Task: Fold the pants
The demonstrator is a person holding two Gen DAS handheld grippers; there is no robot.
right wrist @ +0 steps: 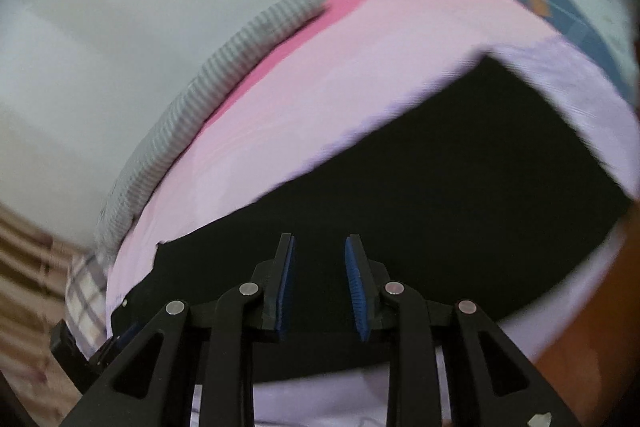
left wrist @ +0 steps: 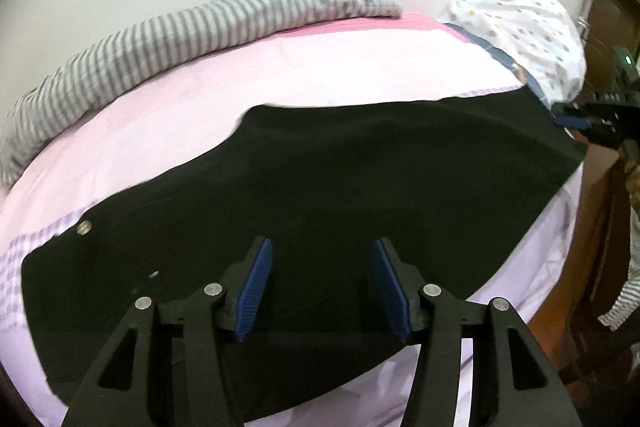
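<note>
Black pants [left wrist: 320, 179] lie flat on the pink-sheeted bed [left wrist: 320, 75] along its near edge; from the left wrist view their long axis runs side to side, button end toward the left corner, leg end toward the right. Left tool [left wrist: 322, 291] hovers above them, jaws apart, gripping nothing. From the right wrist view, blurred, the right tool [right wrist: 320, 287] stands narrowly open and empty over the same cloth [right wrist: 440, 187]. Best next: pinch both corners of one short end evenly before folding lengthwise.
</note>
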